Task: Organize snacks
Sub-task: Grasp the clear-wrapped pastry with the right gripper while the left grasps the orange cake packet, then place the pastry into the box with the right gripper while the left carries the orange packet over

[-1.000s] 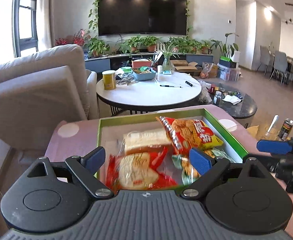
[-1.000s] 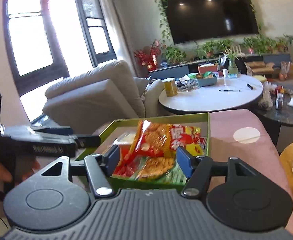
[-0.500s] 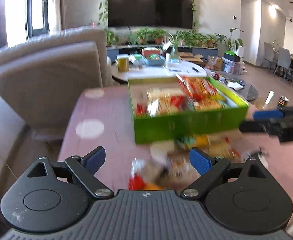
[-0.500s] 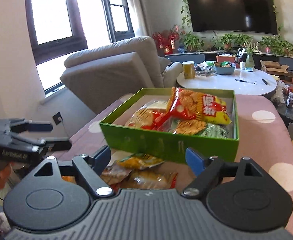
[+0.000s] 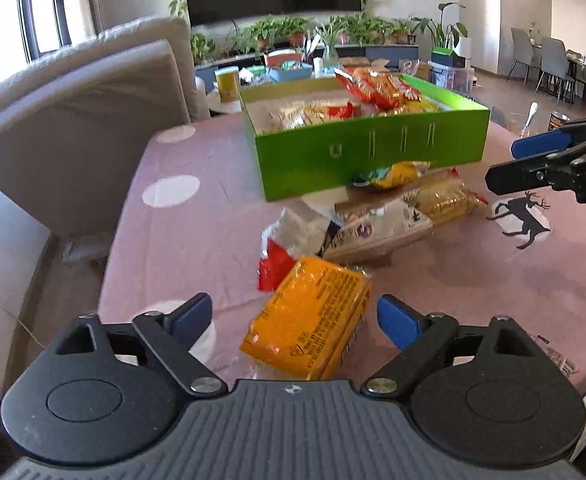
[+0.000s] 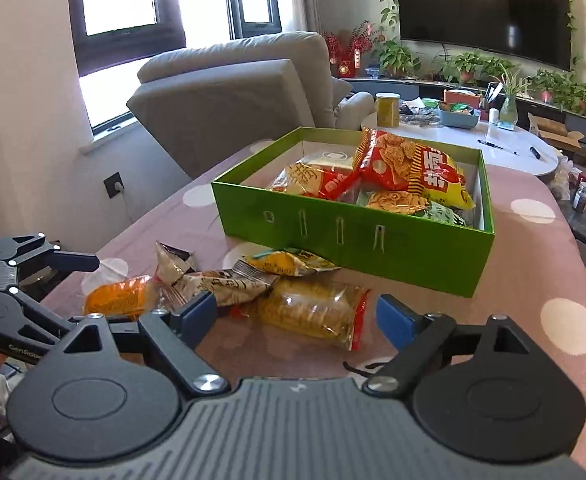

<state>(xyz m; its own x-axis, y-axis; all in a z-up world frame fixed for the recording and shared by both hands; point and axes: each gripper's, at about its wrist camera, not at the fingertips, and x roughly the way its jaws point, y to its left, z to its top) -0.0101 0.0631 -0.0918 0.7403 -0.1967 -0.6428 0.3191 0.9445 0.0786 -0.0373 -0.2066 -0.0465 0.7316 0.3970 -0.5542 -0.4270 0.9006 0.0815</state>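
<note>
Left gripper spread wide, empty, above orange packet lying between fingertips. Right gripper likewise wide, empty, over yellow cracker pack. Beyond: loose packets, then green box holding snack bags.

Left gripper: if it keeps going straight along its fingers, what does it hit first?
Most likely the orange snack pack, lying on the pink tablecloth between the open left gripper fingers. Behind it lie more loose packets, then the green box. Depth is uncertain in the fisheye view.
</note>
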